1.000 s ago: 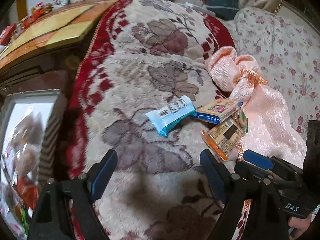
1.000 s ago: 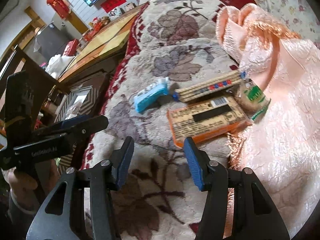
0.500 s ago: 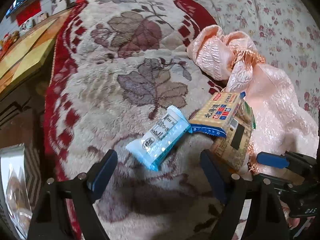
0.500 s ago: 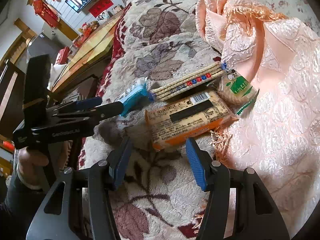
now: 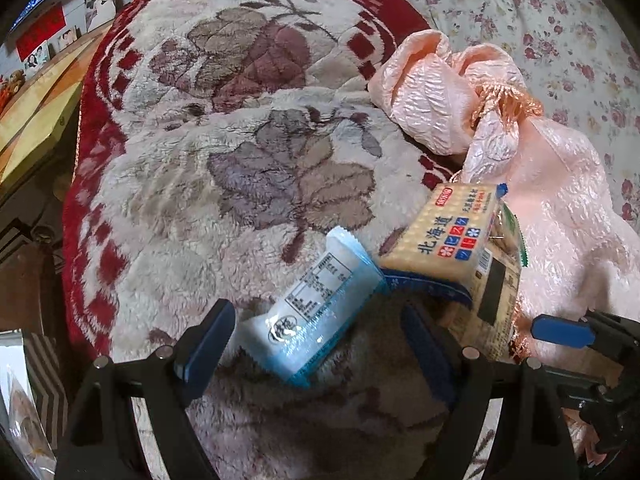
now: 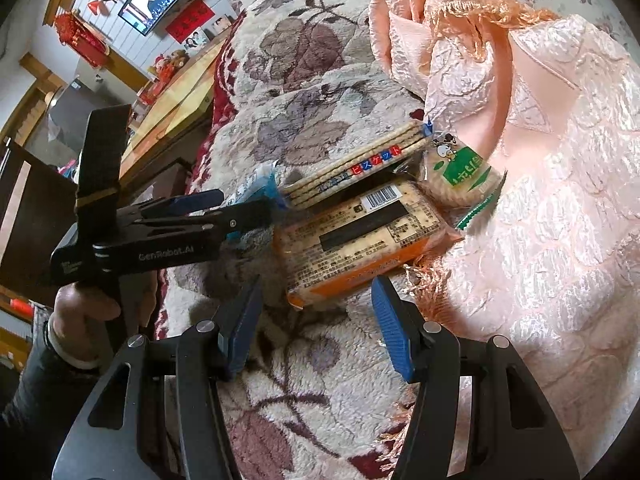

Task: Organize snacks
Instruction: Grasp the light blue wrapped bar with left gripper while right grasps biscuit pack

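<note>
A light blue snack packet lies on the plush floral blanket, between the wide-apart fingers of my left gripper. The pads do not press it. Beside it lean a yellow biscuit pack and an orange-edged cracker pack. In the right wrist view, my right gripper stands open just short of the cracker pack. Behind that pack are the biscuit pack, a green rice-cracker packet and the blue packet. The left gripper hovers over the blue packet, held by a hand.
A crumpled pink satin cloth with orange fringe lies right of the snacks. A wooden table stands past the blanket's left edge, with a clear bag below it. A floral sheet covers the far right.
My left gripper has moved in and down over the blue packet, which now lies between its fingers. The right gripper edged closer to the cracker pack. Neither jaw width changed.
</note>
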The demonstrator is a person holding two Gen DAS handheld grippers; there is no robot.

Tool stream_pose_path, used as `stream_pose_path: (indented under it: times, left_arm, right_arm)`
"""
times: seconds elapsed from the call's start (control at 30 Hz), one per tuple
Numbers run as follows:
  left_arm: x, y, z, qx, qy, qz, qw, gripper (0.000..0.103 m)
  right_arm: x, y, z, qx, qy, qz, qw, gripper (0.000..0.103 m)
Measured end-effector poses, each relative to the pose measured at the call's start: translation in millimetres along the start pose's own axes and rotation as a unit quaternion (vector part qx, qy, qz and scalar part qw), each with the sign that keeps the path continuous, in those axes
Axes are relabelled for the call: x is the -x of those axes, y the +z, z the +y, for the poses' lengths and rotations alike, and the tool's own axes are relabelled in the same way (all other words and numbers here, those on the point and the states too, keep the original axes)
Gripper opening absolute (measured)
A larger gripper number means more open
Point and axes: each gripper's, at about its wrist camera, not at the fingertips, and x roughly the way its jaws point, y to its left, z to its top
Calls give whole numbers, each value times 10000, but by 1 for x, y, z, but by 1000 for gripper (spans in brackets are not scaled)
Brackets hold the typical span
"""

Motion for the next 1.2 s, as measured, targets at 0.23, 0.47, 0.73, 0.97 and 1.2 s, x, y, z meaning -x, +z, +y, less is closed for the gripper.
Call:
stream_pose_path:
  times: [0.23, 0.47, 0.73, 0.97, 1.2]
  left_arm:
    - [-7, 4, 3, -57, -70, 113, 9999, 70]
    - [-11, 0, 0, -136, 45, 120, 9998, 36]
    - [17, -14, 12, 445, 68, -123, 9989, 35]
    - [48, -42, 14, 708, 88, -312, 9970, 35]
    - [75, -64, 21, 868, 104, -520, 9948, 35]
  right_arm:
    - [1, 0, 0, -13, 46, -30, 10000, 56]
    - [1, 0, -2, -47, 63, -81, 9999, 56]
    - [5, 14, -4, -153, 122, -249, 9995, 56]
    - [-21, 44, -9, -277, 244, -14, 9993, 56]
    - [-51, 86, 2, -194, 424, 198, 9987, 57]
